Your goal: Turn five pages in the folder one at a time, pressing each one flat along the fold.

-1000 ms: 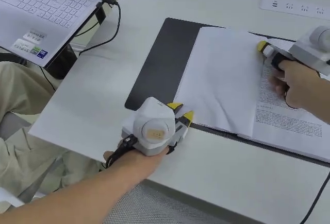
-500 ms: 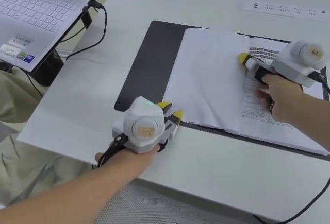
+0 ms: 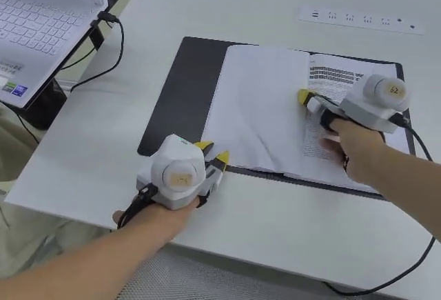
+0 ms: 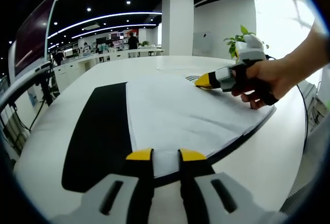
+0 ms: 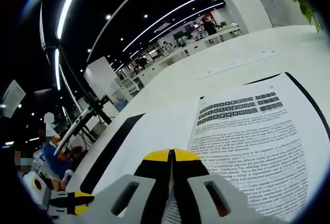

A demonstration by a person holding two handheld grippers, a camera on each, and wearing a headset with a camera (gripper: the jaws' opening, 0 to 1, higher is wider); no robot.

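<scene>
The white table [image 3: 289, 3] is filling most of the head view, running from the lower left to the upper right of the frame. The black folder [image 3: 182, 93] is lying open and flat on it, in the middle of the frame. Its bare dark cover is showing on the left. A blank white page [image 3: 258, 100] is covering the folder's centre, and a printed page [image 3: 331, 76] is lying to the right of it.

A laptop [image 3: 34, 24] is sitting open in the upper left corner.

I am holding my left gripper [image 3: 213, 151] at the lower centre of the frame. Its yellow tips are standing a narrow gap apart with nothing between them, right at the blank page's lower left corner. I am holding my right gripper [image 3: 304, 96] at the centre right. Its tips are closed tight against each other and are lying along the fold where the blank page is meeting the printed one. I am seeing no paper between them.

A white power strip [image 3: 362, 19] is lying along the upper right, well apart from the folder. A dark cable [image 3: 114, 48] is curving away from the laptop's edge.
</scene>
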